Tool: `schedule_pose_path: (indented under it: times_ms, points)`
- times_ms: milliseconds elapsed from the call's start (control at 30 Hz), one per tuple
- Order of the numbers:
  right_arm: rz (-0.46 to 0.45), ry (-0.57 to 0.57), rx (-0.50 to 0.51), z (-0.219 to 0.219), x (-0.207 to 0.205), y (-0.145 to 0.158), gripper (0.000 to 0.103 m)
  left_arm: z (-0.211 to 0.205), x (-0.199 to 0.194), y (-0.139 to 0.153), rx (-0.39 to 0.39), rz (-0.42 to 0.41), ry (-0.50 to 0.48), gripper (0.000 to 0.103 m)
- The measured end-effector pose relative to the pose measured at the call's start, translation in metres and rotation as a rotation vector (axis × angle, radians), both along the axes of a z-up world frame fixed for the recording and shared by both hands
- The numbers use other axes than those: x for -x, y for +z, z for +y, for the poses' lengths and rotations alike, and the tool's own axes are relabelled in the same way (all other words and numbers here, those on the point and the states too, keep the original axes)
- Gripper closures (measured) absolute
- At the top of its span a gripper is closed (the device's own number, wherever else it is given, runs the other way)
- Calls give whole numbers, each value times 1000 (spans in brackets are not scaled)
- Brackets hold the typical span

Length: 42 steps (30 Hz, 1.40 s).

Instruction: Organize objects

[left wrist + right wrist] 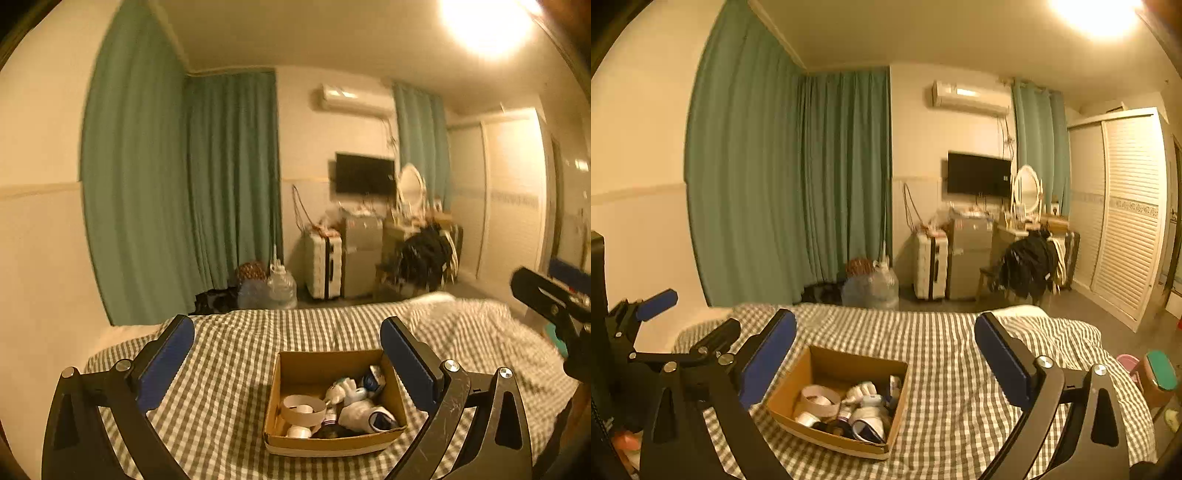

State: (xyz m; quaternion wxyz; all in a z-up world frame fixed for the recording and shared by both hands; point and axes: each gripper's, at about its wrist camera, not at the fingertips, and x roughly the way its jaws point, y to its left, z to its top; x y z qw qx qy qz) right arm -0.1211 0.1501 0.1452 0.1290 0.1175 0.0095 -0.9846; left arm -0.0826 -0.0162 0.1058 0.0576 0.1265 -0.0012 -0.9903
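Observation:
An open cardboard box (pixel 273 398) (pixel 790 380) sits on a bed with a grey-checked cover (pixel 229 354) (pixel 945 362). It holds a roll of white tape (pixel 303 408) (pixel 820 400), white socks or cloths (pixel 360 408) (pixel 866 408) and other small items. My left gripper (pixel 288 362) is open and empty, held above the bed with the box between its fingers in view. My right gripper (pixel 886 362) is open and empty, to the right of the box. The left gripper shows at the left edge of the right wrist view (pixel 690 321).
Green curtains (pixel 177 192) hang behind the bed. Beyond the bed's far end stand water jugs (pixel 275 288), a white suitcase (pixel 323 264), a small fridge (pixel 967 254), a chair with dark clothes (pixel 1027 266) and a louvred wardrobe (pixel 1123 214). A green-lidded jar (pixel 1158 376) stands at the right.

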Motion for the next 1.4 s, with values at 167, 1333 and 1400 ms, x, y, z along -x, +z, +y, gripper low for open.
schedule_pose_path:
  times_ms: [167, 1333, 1400]
  points:
    - [76, -26, -8, 5, -27, -17, 2, -18, -21, -13, -52, 44, 80, 0]
    - [-5, -137, -122, -11, -6, -159, 1, -4, -22, -129, 45, -25, 54, 0]
    - [-7, -136, -125, -13, -5, -161, 1, -4, -22, -130, 46, -29, 57, 0]
